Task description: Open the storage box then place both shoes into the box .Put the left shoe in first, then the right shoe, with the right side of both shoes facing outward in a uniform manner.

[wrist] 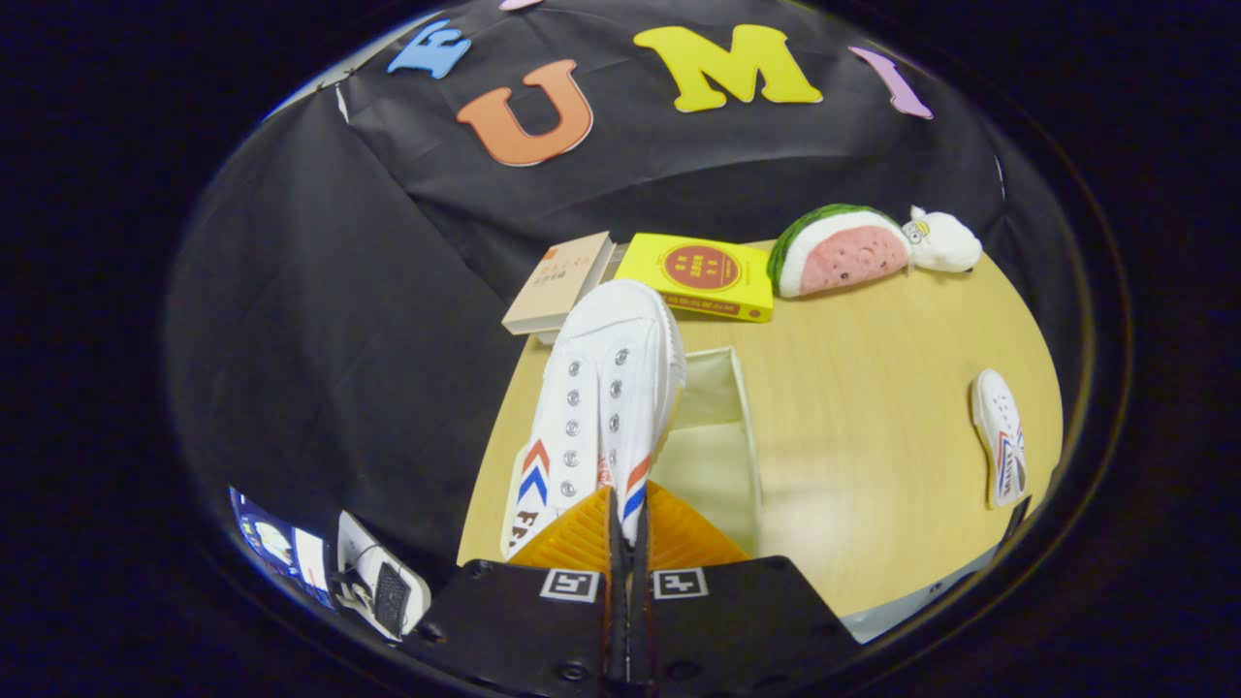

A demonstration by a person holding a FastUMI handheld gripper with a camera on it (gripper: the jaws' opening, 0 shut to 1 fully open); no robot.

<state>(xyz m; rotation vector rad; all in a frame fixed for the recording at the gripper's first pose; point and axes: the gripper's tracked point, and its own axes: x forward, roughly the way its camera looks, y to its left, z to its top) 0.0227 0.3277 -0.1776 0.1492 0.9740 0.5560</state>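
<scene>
**Shoe held over the open box**

The gripper has its two fingers drawn close together, pinching the rear part of a white canvas shoe between them. Both fingers press on the shoe's upper near its opening, where the red and blue chevron marks sit. The shoe stretches straight ahead of the fingers, toe pointing away, eyelets facing up, and it hangs above the table rather than resting on it.

Just beneath and slightly right of the held shoe is the storage box, pale and open, its inner walls and floor visible ahead of the fingers. It stands on a light wooden table.

Well to the right of the fingers lies the second shoe, white with the same coloured marks, resting on the table near its edge and well apart from the box.

Beyond the held shoe's toe sit two books: a tan book to the left and a yellow book just beside it. Further right, beyond the box, a watermelon-slice plush touches a small white plush toy.
</scene>
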